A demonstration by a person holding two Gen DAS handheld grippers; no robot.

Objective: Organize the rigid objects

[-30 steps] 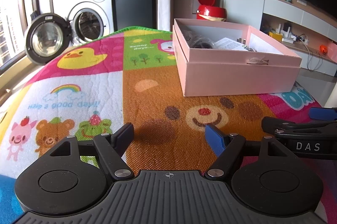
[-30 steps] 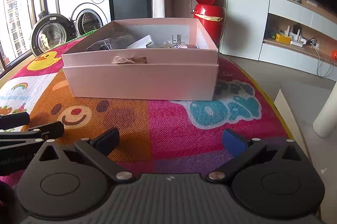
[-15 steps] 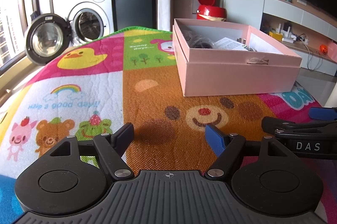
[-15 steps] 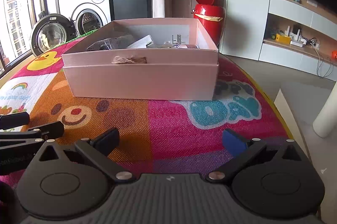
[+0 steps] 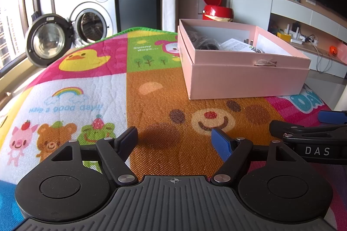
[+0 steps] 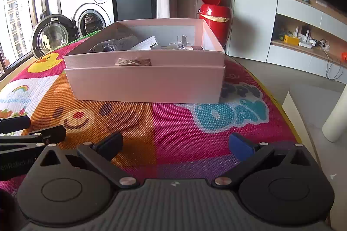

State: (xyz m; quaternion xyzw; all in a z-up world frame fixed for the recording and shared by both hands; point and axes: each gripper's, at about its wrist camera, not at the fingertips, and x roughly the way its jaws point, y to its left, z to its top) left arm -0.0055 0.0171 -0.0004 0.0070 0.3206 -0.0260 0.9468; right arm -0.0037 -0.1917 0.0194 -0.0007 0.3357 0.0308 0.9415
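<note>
An open pink cardboard box (image 5: 245, 81) (image 6: 145, 83) stands on a colourful cartoon play mat (image 5: 91, 92) (image 6: 173, 131). Inside it lie a dark bundled object (image 6: 115, 45), white paper (image 6: 147, 45) and small metal parts (image 6: 182, 44); much of the contents is hidden by the walls. My left gripper (image 5: 175, 139) rests low over the mat, open and empty, short of the box and to its left. My right gripper (image 6: 175, 145) is open and empty too, straight in front of the box. Each gripper shows at the edge of the other's view.
A red lidded bin (image 6: 214, 14) stands behind the box. Washing machines, one with its door open (image 5: 47, 40), are at the back left. Shelves with small items (image 6: 303, 37) run along the right wall. The mat's right edge (image 6: 279, 100) drops to the floor.
</note>
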